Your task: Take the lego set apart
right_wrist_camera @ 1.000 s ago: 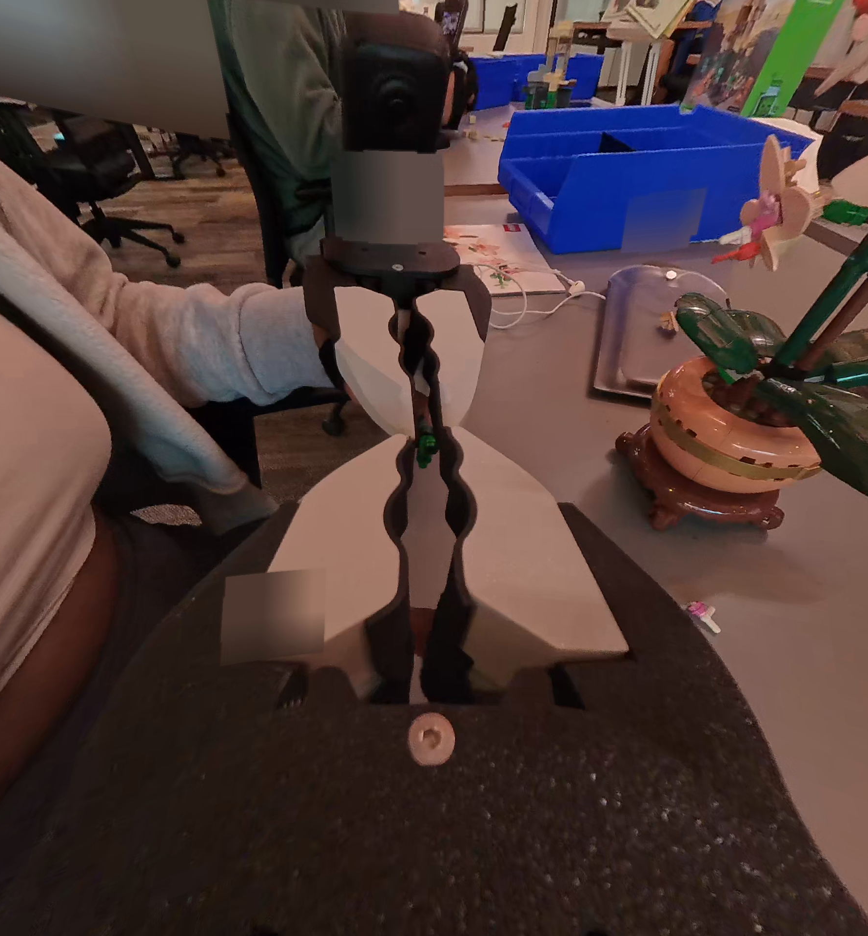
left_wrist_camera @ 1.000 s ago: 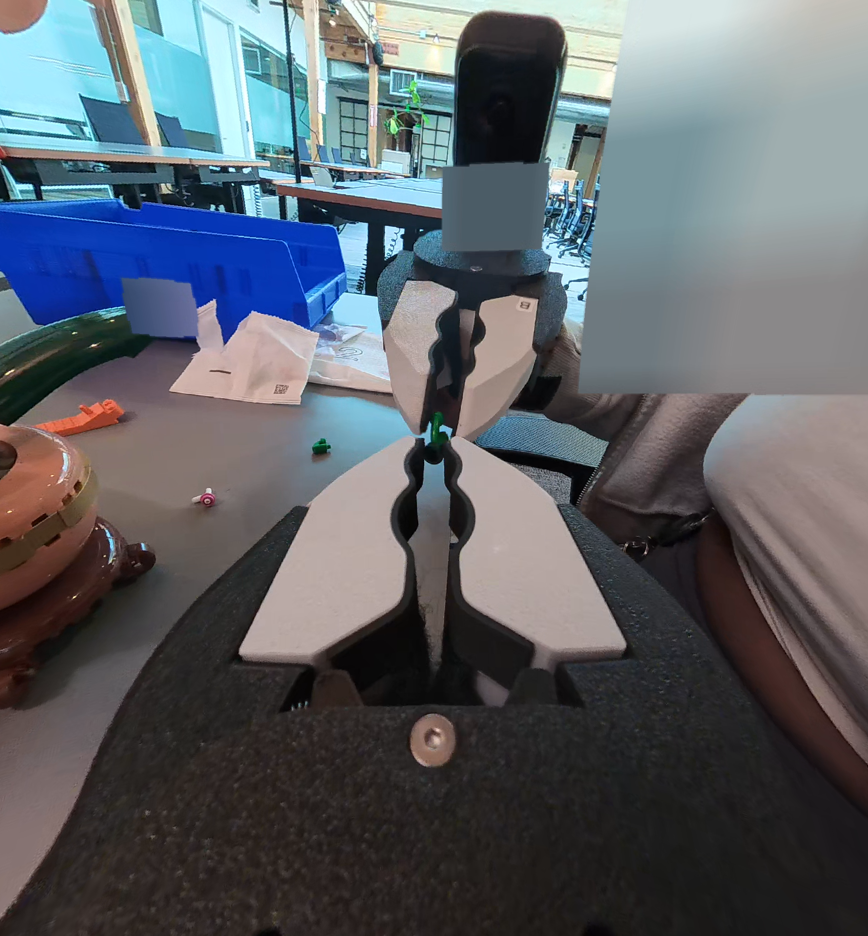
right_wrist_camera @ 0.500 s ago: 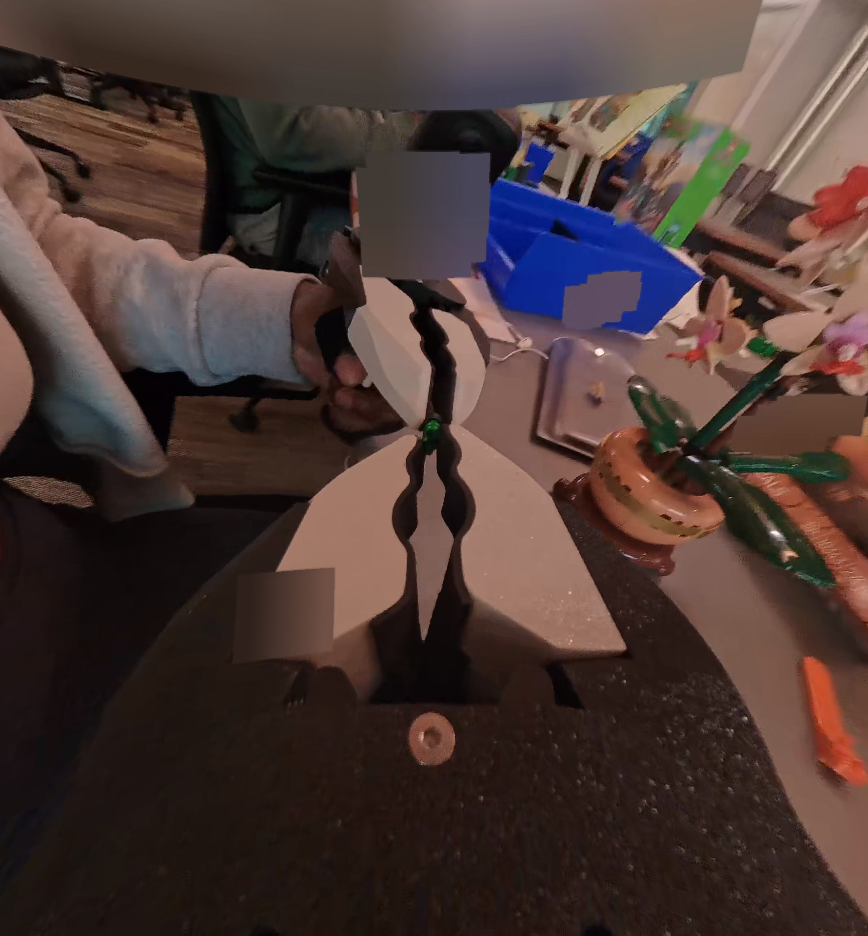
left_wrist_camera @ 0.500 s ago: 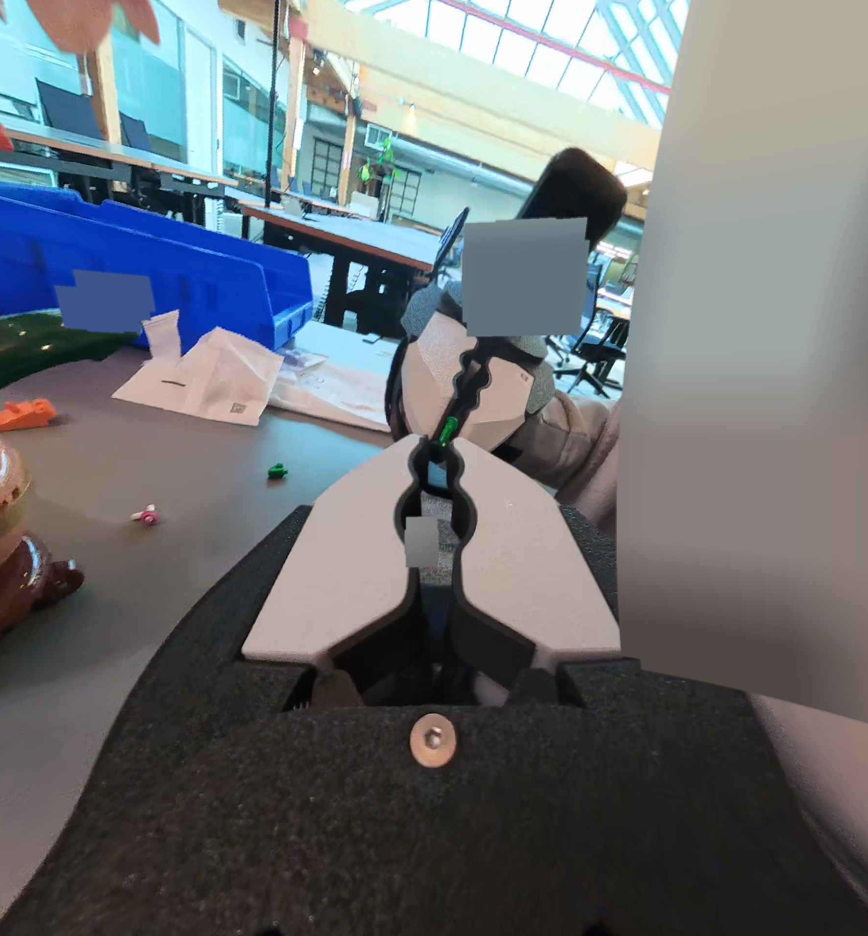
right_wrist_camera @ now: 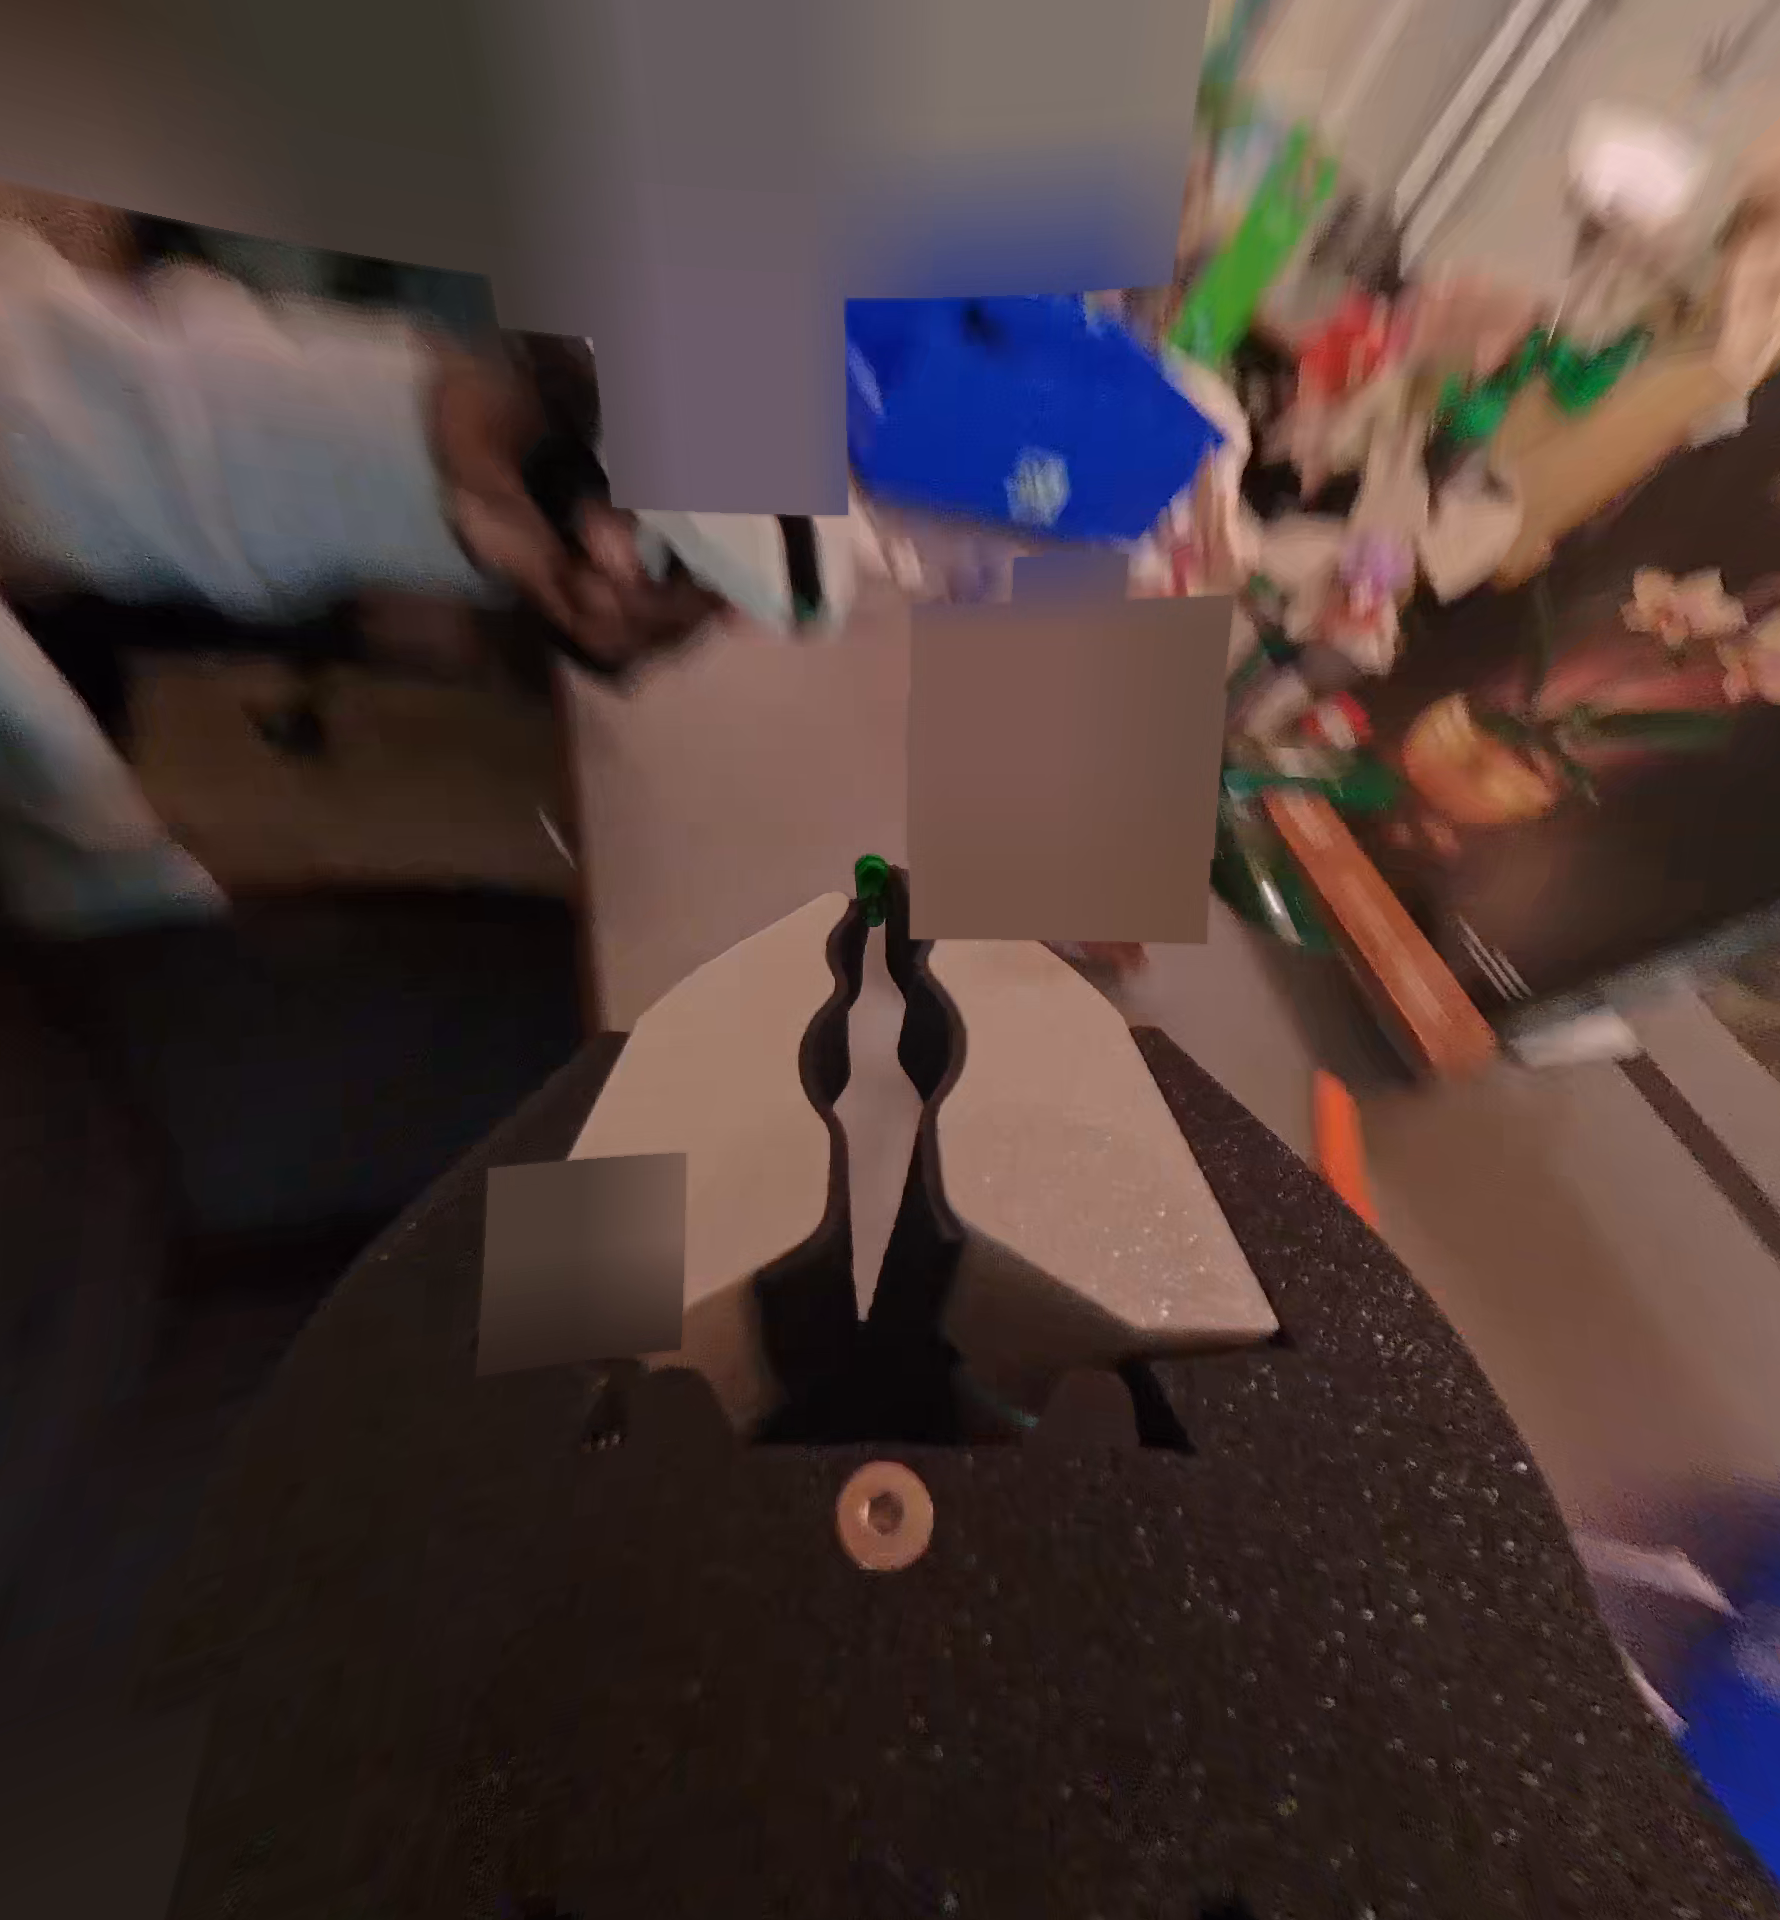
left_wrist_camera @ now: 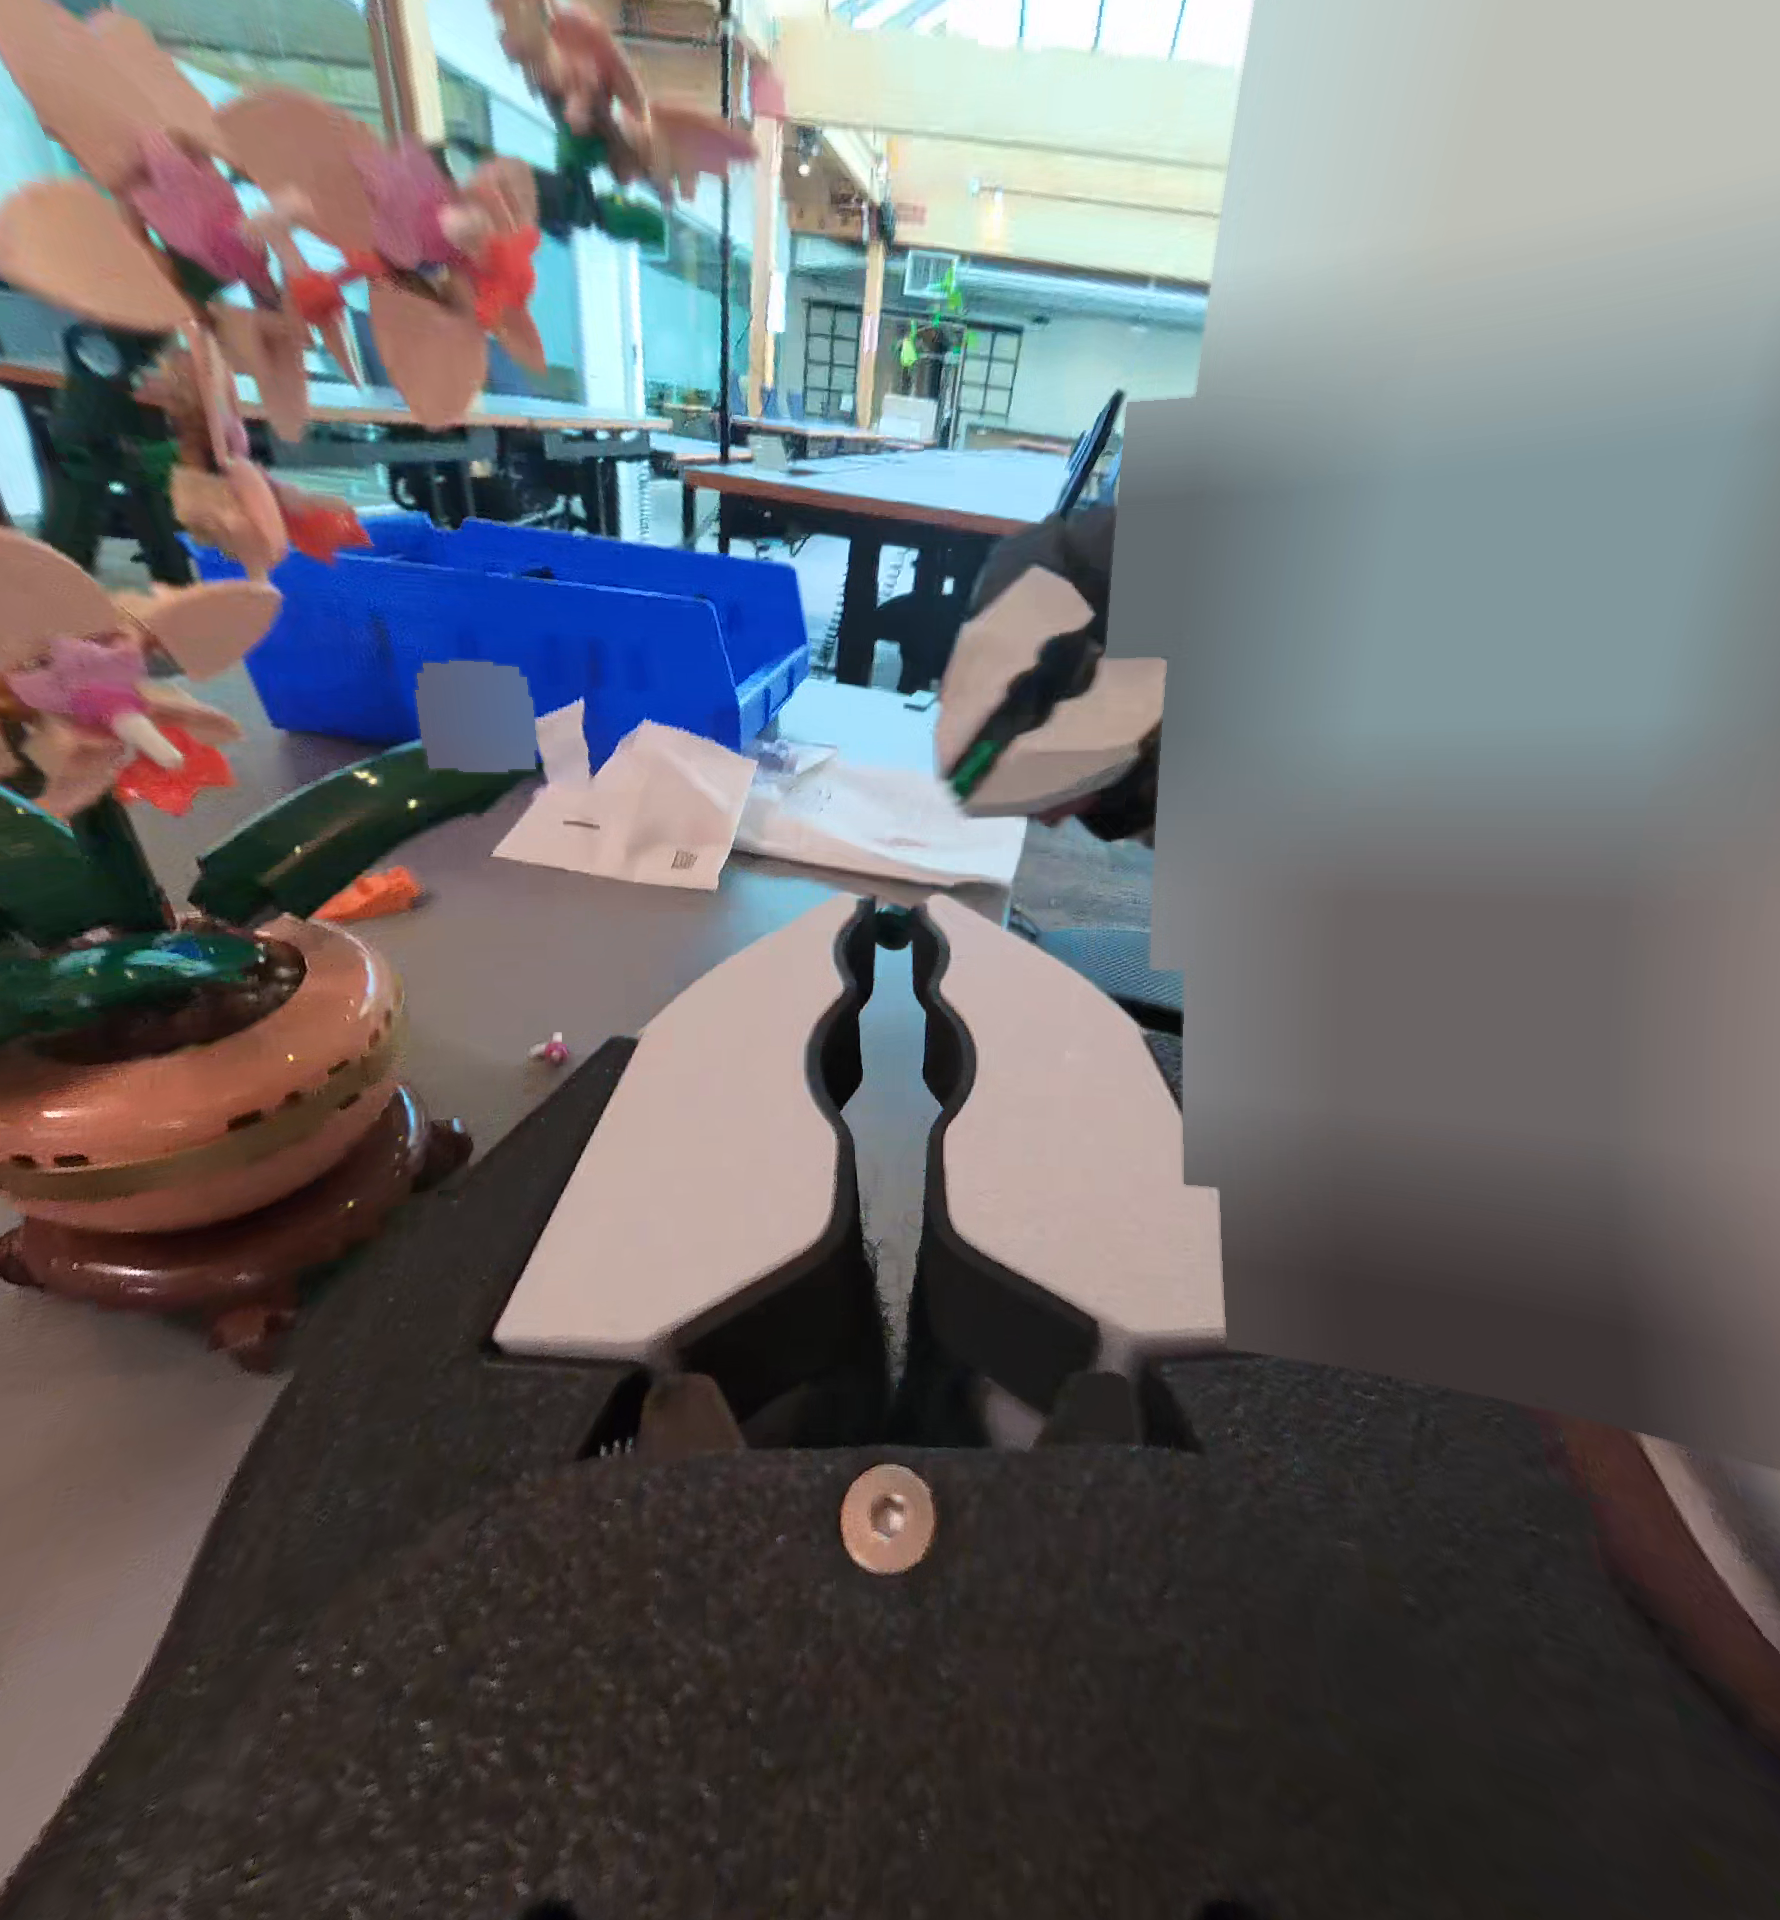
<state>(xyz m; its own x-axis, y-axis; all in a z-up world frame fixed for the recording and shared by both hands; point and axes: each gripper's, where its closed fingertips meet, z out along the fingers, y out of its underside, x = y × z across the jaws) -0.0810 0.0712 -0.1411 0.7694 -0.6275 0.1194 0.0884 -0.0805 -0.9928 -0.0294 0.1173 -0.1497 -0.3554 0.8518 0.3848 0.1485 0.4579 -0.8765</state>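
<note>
The lego orchid (left_wrist_camera: 242,260) stands in its pink pot (left_wrist_camera: 159,1101) on the grey table at the left, with dark green leaves. My left gripper (left_wrist_camera: 891,914) is shut on a small dark green piece (left_wrist_camera: 892,930) at its tips. My right gripper (right_wrist_camera: 873,906) is shut on a small bright green piece (right_wrist_camera: 870,881). It also shows in the left wrist view (left_wrist_camera: 964,779), farther off to the right, with the green piece (left_wrist_camera: 970,767) between its tips. The two grippers are apart. The right wrist view is blurred by motion.
A blue bin (left_wrist_camera: 512,634) stands at the back with white paper bags (left_wrist_camera: 637,816) in front of it. An orange brick separator (left_wrist_camera: 372,894) and a tiny pink piece (left_wrist_camera: 551,1049) lie on the table (left_wrist_camera: 574,956). A person's sleeve and hand (right_wrist_camera: 543,540) are at the left.
The two grippers held a green part tip to tip; now they have pulled apart, each keeping a piece. The left view swung toward the orchid, the right gripper moved away to the right.
</note>
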